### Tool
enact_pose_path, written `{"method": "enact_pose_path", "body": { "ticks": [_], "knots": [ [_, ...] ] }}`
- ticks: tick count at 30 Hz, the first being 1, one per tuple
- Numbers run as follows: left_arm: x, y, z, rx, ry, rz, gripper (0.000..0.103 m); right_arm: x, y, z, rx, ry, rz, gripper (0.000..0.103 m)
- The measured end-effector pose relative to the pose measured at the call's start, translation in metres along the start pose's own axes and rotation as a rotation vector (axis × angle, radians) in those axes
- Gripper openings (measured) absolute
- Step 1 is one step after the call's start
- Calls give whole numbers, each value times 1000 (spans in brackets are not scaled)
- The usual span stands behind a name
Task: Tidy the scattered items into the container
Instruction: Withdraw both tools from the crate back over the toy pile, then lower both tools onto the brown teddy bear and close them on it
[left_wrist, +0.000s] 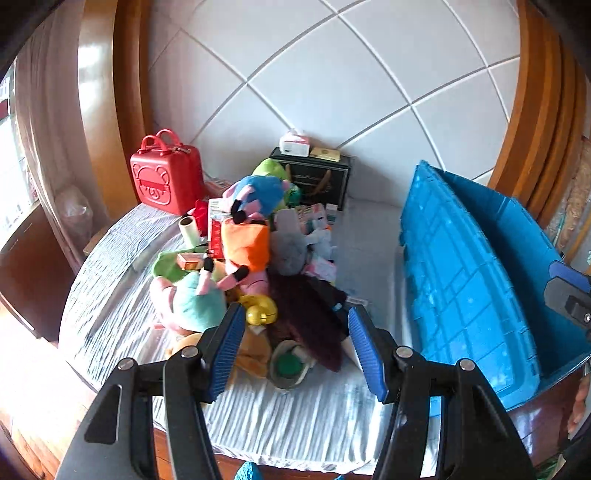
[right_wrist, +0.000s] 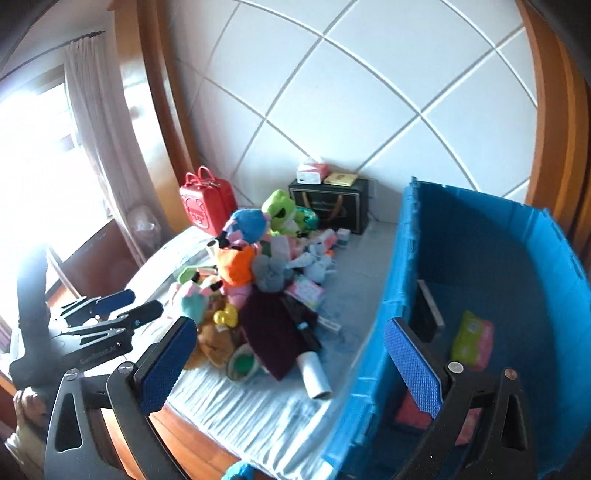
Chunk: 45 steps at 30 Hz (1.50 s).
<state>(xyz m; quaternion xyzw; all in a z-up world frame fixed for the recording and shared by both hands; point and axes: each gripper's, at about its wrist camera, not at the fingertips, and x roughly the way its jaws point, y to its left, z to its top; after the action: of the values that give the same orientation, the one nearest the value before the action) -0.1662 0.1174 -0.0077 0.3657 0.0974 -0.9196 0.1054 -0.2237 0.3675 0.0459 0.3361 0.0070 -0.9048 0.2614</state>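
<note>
Left wrist view: your left claw (left_wrist: 295, 325) hangs over the near end of the toy heap, pads apart, nothing between them. Directly beyond the gap lie the dark maroon plush (left_wrist: 306, 317) and the yellow duck (left_wrist: 260, 312); the round green-topped tin (left_wrist: 288, 365) sits just under the line of the fingers. The heap runs away from you along the bed (left_wrist: 258, 413), from the tin up to the green frog plush (left_wrist: 269, 168) near the black box (left_wrist: 317, 177).

Right wrist view: your right claw (right_wrist: 291, 365) is also spread wide and empty, straddling the near wall of the blue container (right_wrist: 376, 350). The left pad sits over the bed, the right pad over the container's interior. A few items already lie inside, among them a yellow-green and pink packet (right_wrist: 471, 341).

Key relation:
- Heap lies to the left of the container, close beside it but not touching.
- Left claw is the nearer one to the heap; right claw is nearer the container.
- The white roll (right_wrist: 314, 374) lies at the near edge of the heap, long axis pointing roughly toward you and slightly toward the container.

Judgement: the left claw looks best placed for the next pick, maroon plush or duck first, then a sweep to the right over the container wall.
</note>
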Motion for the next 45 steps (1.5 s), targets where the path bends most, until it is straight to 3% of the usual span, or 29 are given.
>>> {"method": "enact_pose_path", "body": {
  "ticks": [7,12,20,28,37,41,45],
  "knots": [
    [52,123,-17,43,68,36,57,96,68,-18,102,53,-22,103],
    [98,164,-44,38,148,13,57,151,94,-43,156,116,-43,103],
    [144,169,-90,-21,235,-13,57,229,107,-80,145,267,-26,103],
    [156,158,-125,-147,288,43,57,281,116,-105,10,386,118,103],
    [168,133,-161,-231,310,114,57,310,127,-118,-181,384,233,103],
    [178,131,-161,-235,291,152,57,326,133,-117,-208,369,253,103],
    [187,134,-153,-230,259,130,57,353,142,-119,-239,375,250,103]
  ]
}}
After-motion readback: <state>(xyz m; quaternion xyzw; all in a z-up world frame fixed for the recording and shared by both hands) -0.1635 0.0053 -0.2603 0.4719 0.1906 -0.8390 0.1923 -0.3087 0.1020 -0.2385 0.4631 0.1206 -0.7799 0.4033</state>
